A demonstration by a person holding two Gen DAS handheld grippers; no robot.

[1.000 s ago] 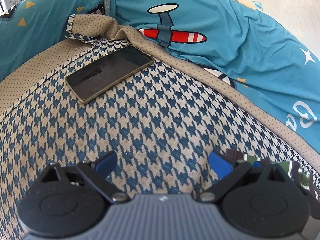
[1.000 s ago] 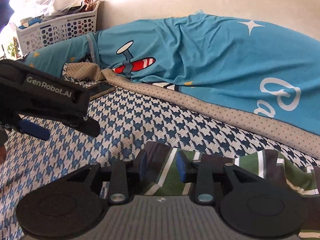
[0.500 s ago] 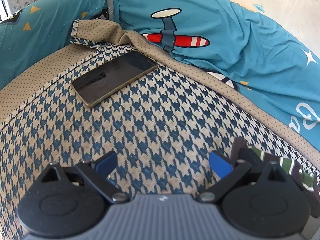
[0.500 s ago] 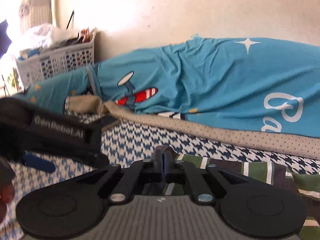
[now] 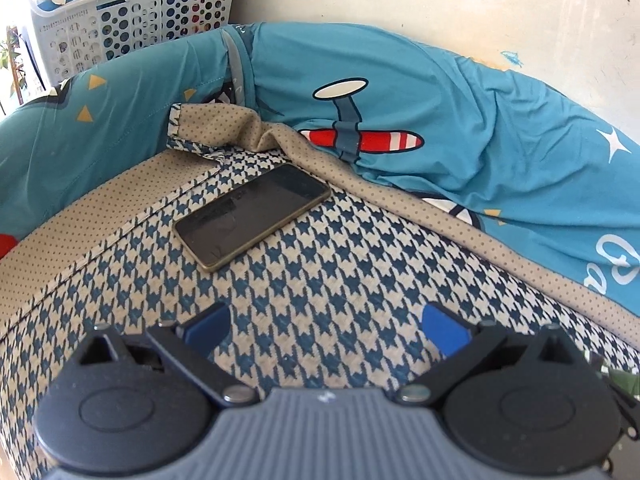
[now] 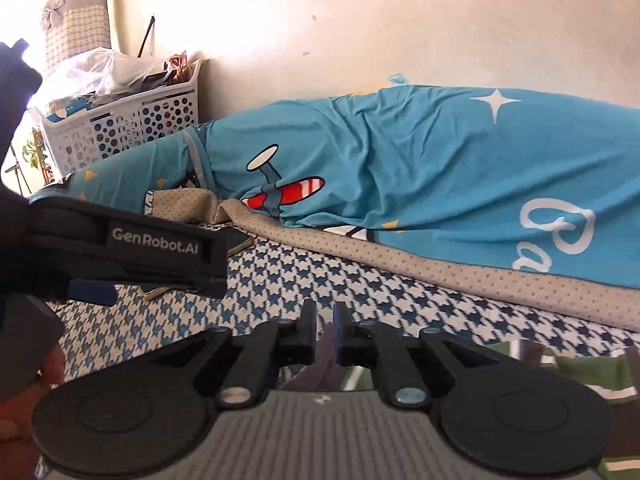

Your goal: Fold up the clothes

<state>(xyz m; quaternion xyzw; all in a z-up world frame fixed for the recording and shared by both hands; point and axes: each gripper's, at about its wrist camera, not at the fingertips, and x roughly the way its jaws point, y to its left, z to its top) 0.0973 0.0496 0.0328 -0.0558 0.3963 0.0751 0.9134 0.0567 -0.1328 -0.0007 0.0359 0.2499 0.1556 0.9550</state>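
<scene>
Two hand-held grippers over a houndstooth mat, the right one pinching a striped garment.

Left wrist view: the left hand-held gripper (image 5: 326, 330) has its jaws spread wide, having just opened further, with only the mat (image 5: 340, 264) between them; a phone (image 5: 253, 216) lies ahead on the mat, a blue blanket (image 5: 460, 128) beyond, a basket (image 5: 132, 20) by the wall. Right wrist view: the right hand-held gripper (image 6: 324, 330) is nearly closed on a fold of the green-striped garment (image 6: 588, 372), which trails right along the mat; its jaws have just eased slightly.
</scene>
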